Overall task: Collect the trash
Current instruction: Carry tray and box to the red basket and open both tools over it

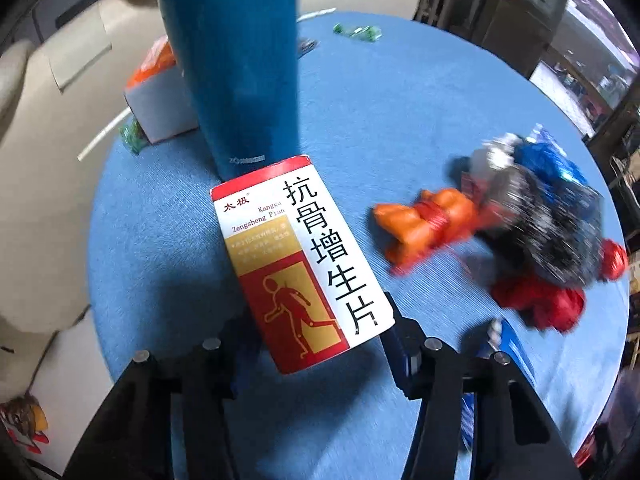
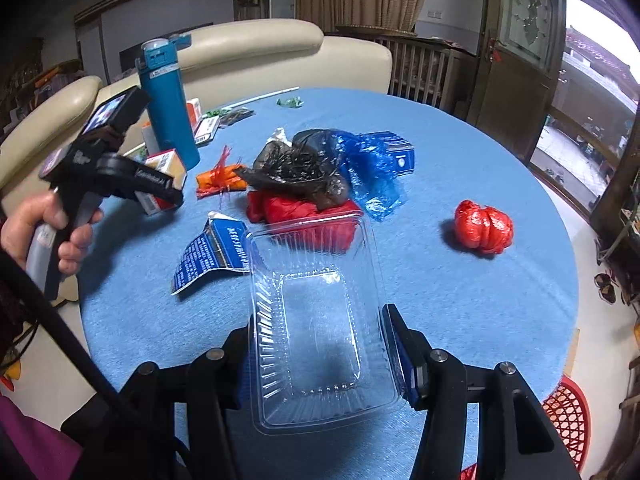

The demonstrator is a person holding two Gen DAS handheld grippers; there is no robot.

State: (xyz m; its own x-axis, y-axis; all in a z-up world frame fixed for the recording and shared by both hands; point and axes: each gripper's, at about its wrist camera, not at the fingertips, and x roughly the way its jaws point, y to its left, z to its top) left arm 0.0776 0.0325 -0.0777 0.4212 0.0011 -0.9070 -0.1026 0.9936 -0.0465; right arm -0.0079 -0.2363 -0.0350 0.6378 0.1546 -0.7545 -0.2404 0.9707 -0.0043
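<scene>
A red, white and gold medicine box (image 1: 300,256) sits tilted between the fingers of my left gripper (image 1: 316,332), which is shut on its lower end. From the right wrist view the same box (image 2: 164,168) shows in the left gripper (image 2: 168,188), held by a hand (image 2: 36,224) just above the table. My right gripper (image 2: 320,340) is shut on a clear plastic tray (image 2: 320,340), lifted over the blue tablecloth (image 2: 480,300). A heap of black (image 2: 300,168), red (image 2: 304,212) and blue (image 2: 368,168) plastic bags lies mid-table, with an orange wrapper (image 2: 218,180) beside it.
A tall blue bottle (image 2: 168,100) stands right behind the medicine box. A torn blue carton (image 2: 212,252) lies left of the tray, and a red balled-up bag (image 2: 484,226) lies to the right. Small boxes and green wrappers (image 2: 290,101) sit at the far edge. A cream sofa (image 2: 256,52) is beyond, and a red basket (image 2: 568,412) is on the floor.
</scene>
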